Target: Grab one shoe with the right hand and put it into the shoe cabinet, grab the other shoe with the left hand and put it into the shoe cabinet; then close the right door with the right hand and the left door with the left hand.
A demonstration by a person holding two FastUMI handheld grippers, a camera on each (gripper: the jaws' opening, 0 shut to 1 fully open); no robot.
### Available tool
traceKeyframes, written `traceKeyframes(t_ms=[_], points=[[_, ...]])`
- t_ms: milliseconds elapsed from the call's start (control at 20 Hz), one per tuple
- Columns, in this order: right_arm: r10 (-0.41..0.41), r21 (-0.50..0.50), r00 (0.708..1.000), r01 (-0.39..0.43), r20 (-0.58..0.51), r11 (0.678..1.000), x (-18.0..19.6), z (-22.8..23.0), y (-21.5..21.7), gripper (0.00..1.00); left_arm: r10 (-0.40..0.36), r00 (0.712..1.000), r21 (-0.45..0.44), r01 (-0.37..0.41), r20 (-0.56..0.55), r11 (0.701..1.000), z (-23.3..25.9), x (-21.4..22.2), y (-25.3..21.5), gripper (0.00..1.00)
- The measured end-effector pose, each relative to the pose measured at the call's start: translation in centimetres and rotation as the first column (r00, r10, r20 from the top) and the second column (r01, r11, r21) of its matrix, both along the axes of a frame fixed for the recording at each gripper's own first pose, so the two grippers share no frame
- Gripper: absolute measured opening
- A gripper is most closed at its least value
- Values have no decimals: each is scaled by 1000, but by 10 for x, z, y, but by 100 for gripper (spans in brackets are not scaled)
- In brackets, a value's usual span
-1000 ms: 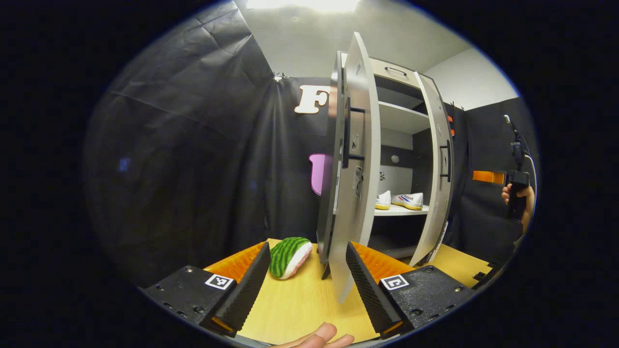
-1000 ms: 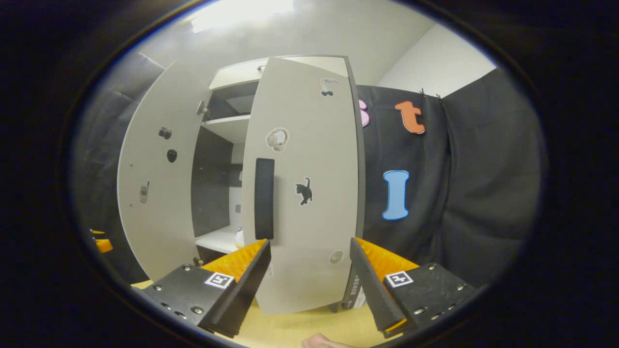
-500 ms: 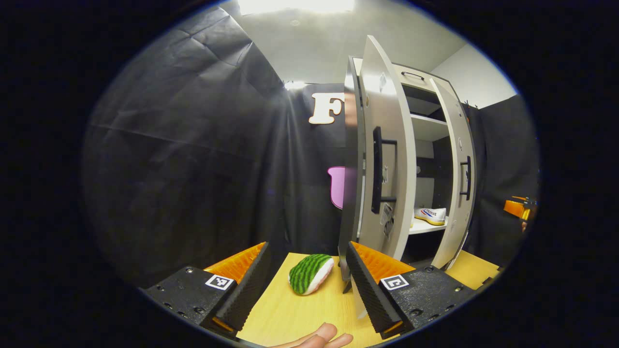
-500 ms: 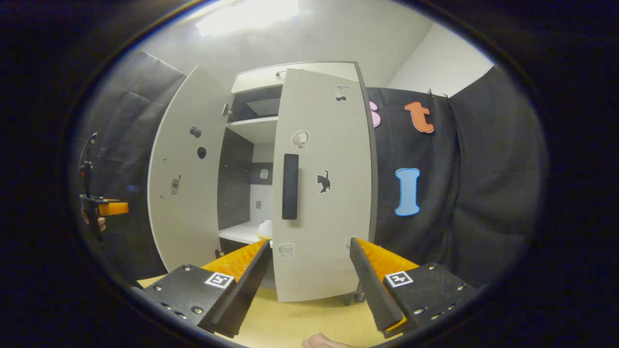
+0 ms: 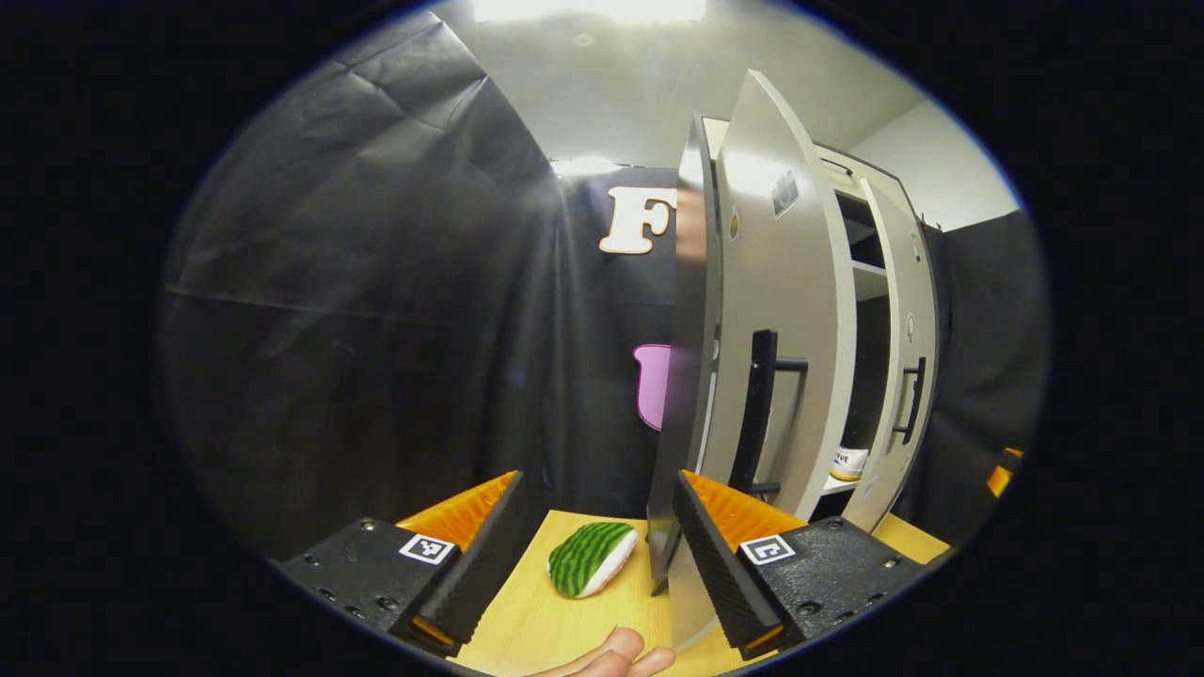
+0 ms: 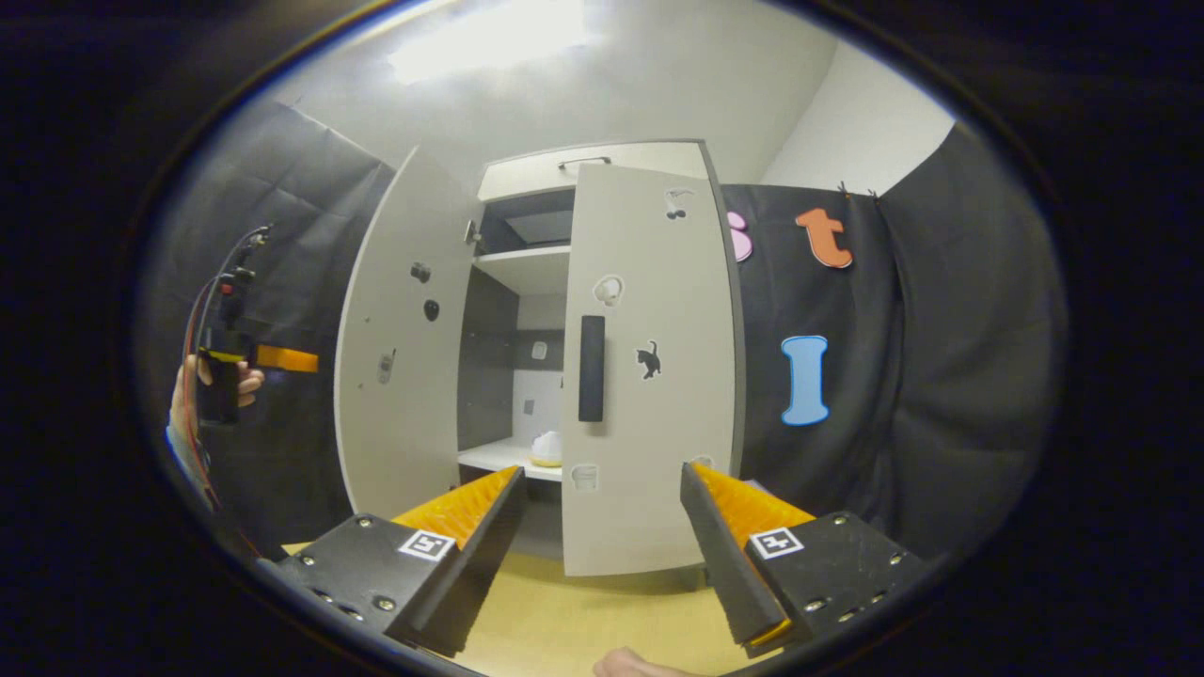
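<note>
Pale wooden table (image 5: 536,621) under black cloth booth wall. Shoe cabinet (image 6: 602,174) on it, both doors ajar. Shoe (image 6: 546,448) on inner shelf, half hidden behind right door (image 6: 649,376); left gripper view catches mere sliver of shoe between doors. Left door (image 5: 785,310) edge-on there; striped green toy (image 5: 590,558) beside cabinet foot. Left gripper (image 5: 596,545) jaws wide apart, empty. Right gripper (image 6: 602,531) likewise, before right door.

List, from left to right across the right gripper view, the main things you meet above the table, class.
Left gripper held in a hand → left cabinet door → shoe on the shelf → black handle → cat sticker on the right cabinet door.
</note>
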State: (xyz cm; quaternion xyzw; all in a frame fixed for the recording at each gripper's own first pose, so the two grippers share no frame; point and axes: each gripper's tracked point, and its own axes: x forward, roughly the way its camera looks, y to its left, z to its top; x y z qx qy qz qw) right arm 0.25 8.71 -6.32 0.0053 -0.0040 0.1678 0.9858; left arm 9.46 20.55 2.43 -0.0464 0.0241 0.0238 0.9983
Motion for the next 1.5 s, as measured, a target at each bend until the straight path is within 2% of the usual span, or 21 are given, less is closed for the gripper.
traceKeyframes(t_ms=[50,100,200,250,300,450,550,600,650,700,750,800,850,900,1050,1100,1150,1250,1500], points=[[-6,6,1000,6,2,1000,-4,-1,-3,98,-1,1000,6,1,12,1000,6,7,-2,94],[-8,8,1000,8,0,1000,-7,-5,-4,98,-14,1000,6,14,12,1000,8,13,-7,91],[5,5,1000,-5,-7,1000,-13,-11,-2,98,-36,999,-3,36,-13,999,4,19,-18,95],[12,-3,1000,-12,-7,1000,-15,-14,-1,98,-61,998,-10,61,-30,998,0,18,-27,91],[18,-9,1000,-18,-5,1000,-17,-16,0,98,-79,996,-17,78,-48,997,-4,17,-36,95],[20,-12,1000,-20,-2,1000,-18,-19,-5,98,-54,998,10,55,-23,998,6,9,-39,92],[16,3,1000,-16,-3,1000,-19,-19,-8,98,-58,998,-6,58,-10,998,13,5,-44,89],[18,15,1000,-18,-2,1000,-21,-18,-9,98,-63,998,-12,63,0,998,17,4,-47,94],[16,23,1000,-16,4,1000,-20,-16,-11,98,-71,997,-7,71,4,997,20,4,-52,89],[7,26,1000,-7,9,1000,-20,-14,-14,98,-78,997,8,78,-2,997,18,5,-60,89],[-1,24,1000,0,14,1000,-21,-14,-18,98,-84,996,21,84,-7,996,17,4,-66,94],[-7,22,1000,6,20,1000,-21,-13,-21,98,-92,996,33,92,-3,995,20,5,-72,89],[-11,24,1000,10,23,1000,-21,-13,-23,98,-100,995,45,100,-8,994,20,2,-77,94],[-13,28,1000,13,23,1000,-22,-12,-25,98,-104,994,44,105,-8,994,21,1,-81,94],[-27,38,999,26,23,999,-22,-12,-33,98,-81,997,17,81,-12,997,20,1,-82,89],[-32,37,999,31,23,999,-21,-12,-35,98,-83,996,23,83,-14,996,20,1,-83,89],[-35,35,999,34,24,999,-22,-12,-37,98,-82,997,23,82,-3,996,23,3,-84,94],[-33,32,999,32,22,999,-22,-14,-34,98,-87,996,13,87,3,996,24,3,-86,94],[-26,27,999,25,19,999,-20,-17,-28,98,-164,986,-51,164,-2,985,23,10,-122,94]])
